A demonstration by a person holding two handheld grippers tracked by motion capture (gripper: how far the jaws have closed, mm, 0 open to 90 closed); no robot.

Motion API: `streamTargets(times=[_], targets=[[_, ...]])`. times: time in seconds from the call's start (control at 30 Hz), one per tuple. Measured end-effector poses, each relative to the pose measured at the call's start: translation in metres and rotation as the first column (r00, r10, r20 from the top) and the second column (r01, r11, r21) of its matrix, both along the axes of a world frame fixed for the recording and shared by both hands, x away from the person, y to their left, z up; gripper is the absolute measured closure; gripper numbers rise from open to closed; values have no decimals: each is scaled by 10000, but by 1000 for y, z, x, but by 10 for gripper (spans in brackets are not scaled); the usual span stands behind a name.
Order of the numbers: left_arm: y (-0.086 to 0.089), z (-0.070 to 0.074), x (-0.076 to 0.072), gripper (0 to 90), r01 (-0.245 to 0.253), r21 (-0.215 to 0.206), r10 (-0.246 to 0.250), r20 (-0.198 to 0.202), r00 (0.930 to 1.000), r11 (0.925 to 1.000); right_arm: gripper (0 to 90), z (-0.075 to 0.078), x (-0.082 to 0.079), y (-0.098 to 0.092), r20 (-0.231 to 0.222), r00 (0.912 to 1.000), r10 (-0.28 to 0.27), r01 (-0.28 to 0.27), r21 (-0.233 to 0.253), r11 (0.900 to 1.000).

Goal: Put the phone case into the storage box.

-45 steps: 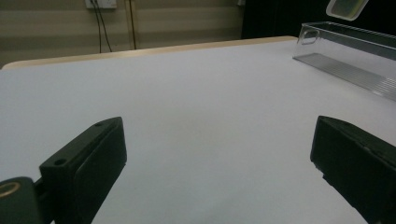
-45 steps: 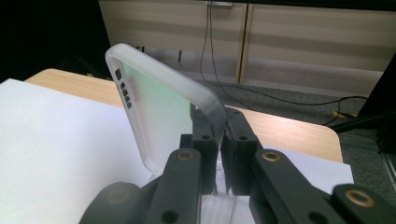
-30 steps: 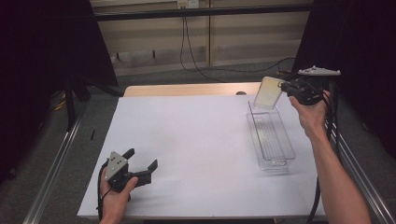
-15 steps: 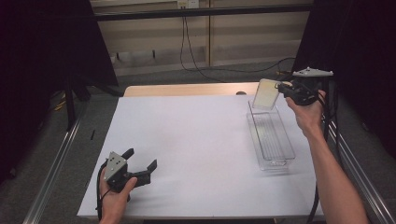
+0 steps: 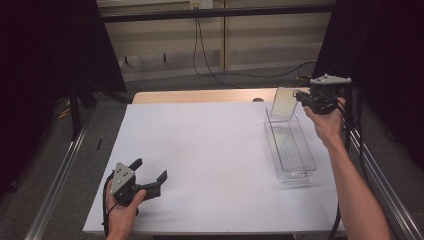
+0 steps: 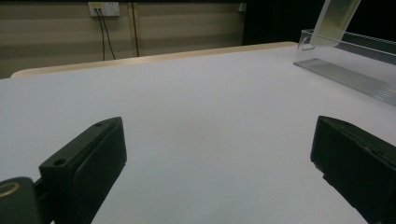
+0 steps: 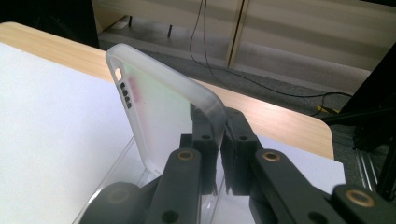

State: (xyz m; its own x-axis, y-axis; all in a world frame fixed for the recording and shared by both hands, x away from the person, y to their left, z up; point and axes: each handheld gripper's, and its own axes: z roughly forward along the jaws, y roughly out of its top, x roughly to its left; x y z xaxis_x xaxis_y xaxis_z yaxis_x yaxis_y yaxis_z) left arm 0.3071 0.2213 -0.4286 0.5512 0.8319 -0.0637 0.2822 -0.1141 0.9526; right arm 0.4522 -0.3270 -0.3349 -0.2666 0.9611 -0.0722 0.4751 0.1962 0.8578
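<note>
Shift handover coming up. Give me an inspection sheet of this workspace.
Surface: white sheet over a wooden table; no stains seen.
Job's things: translucent phone case held above the far end of a clear plastic tray; nothing seen inside the tray.
Clutter: nothing seen on the sheet.
Grippers: right gripper with fingers shut on the case's edge; left gripper open, low over the sheet's near left corner.
Cables: black leads hang from a wall socket to the floor.
Surroundings: dark curtains at both sides, metal rails beside the table.
</note>
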Motion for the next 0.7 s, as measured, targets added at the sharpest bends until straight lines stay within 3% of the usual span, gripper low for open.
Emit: streamTargets(times=[0.23, 0.7], targets=[[-1, 0, 0, 35, 117, 77, -117, 3, 9999, 9999, 848, -12, 6, 5, -242, 9996, 126, -131, -195, 9997], [-3, -1, 0, 35, 167, 126, -167, -2, 9999, 9998, 848, -23, 13, 11, -285, 9996, 27, -45, -648, 9979]])
